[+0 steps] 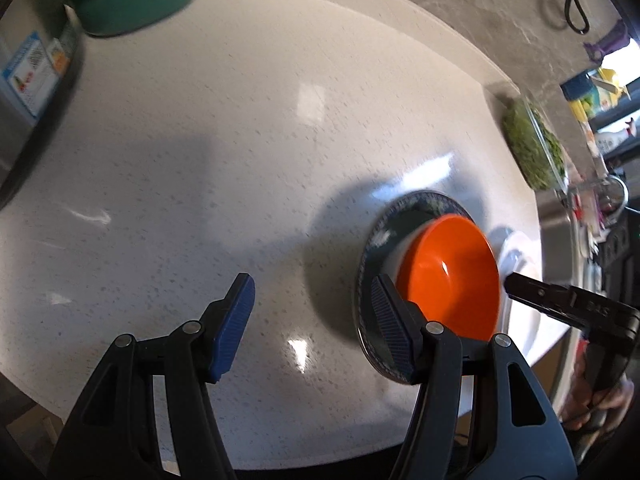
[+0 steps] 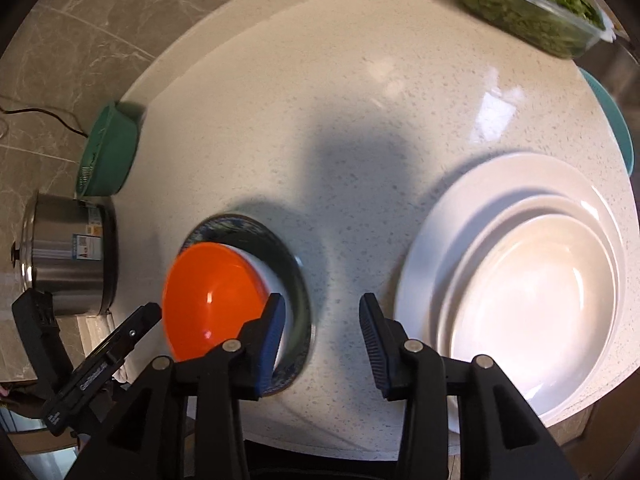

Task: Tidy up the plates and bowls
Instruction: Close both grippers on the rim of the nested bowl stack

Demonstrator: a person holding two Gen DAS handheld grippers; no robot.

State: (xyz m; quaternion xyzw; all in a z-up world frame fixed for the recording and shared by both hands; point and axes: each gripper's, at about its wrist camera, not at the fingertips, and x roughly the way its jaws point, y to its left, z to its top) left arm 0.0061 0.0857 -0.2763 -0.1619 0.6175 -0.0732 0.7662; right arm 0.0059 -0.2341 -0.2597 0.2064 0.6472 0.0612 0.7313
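An orange bowl (image 1: 452, 276) rests tilted inside a white bowl (image 1: 394, 256), which stands on a dark patterned plate (image 1: 420, 206). My left gripper (image 1: 314, 292) hangs open over bare countertop just left of this stack, and its right finger overlaps the plate's rim. My right gripper (image 2: 321, 300) is open with only countertop between its pads. Its left finger lies over the white bowl (image 2: 276, 276) beside the orange bowl (image 2: 212, 292). To its right stands a stack of white plates (image 2: 424, 264).
A green colander (image 2: 108, 152) and a steel pot (image 2: 68, 256) stand at the left, and a glass dish of greens (image 2: 528, 4) at the back right. A teal dish (image 2: 620, 128) peeks in at the right edge. The counter's front edge (image 2: 360, 446) runs just below the grippers.
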